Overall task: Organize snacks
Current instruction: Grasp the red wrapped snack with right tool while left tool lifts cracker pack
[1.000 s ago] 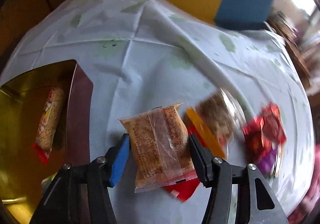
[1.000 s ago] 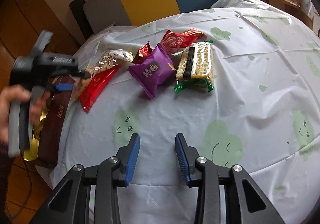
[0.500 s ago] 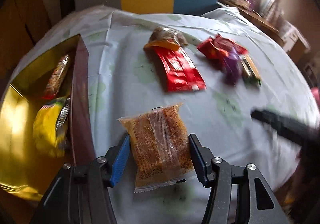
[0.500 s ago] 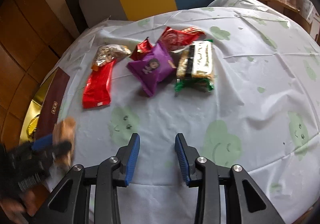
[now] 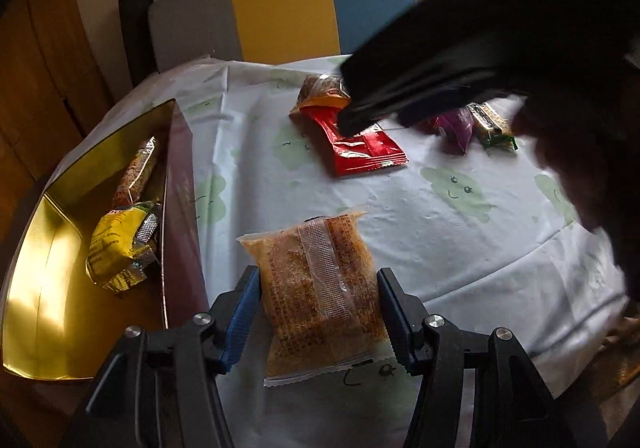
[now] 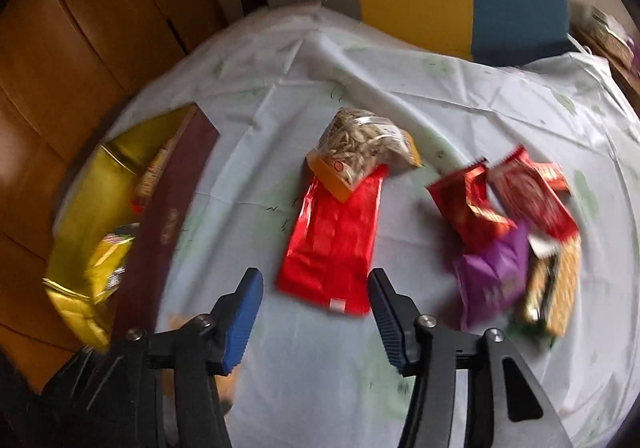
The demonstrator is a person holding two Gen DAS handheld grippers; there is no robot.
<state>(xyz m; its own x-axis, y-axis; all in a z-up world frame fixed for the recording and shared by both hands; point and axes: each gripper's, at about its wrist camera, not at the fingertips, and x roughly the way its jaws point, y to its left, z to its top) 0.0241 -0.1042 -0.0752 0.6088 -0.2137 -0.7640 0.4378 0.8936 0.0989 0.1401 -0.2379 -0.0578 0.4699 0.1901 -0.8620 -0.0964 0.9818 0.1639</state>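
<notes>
My left gripper [image 5: 318, 302] is shut on a clear packet of brown crisp cake [image 5: 316, 288], held above the table's near edge, just right of the gold-lined box [image 5: 44, 288]. Inside the box lie a yellow snack bag [image 5: 116, 244] and a long snack bar [image 5: 136, 172]. My right gripper [image 6: 316, 304] hovers above the red flat packet [image 6: 336, 236]; its jaws are opening and nothing is between them. In the left wrist view the right gripper [image 5: 420, 96] shows as a dark blur over the red packet [image 5: 360, 144].
A bag of seeds [image 6: 364, 144] overlaps the red packet's far end. Red wrappers [image 6: 516, 196], a purple pouch [image 6: 492, 272] and a cracker pack [image 6: 552, 288] cluster at right. A grey, yellow and blue chair back [image 5: 280, 4] stands behind the round table [image 5: 460, 240].
My right gripper swung left over the red packet and its jaws widened. My left gripper, still holding the cake packet, shifted only slightly beside the box after its earlier sweep.
</notes>
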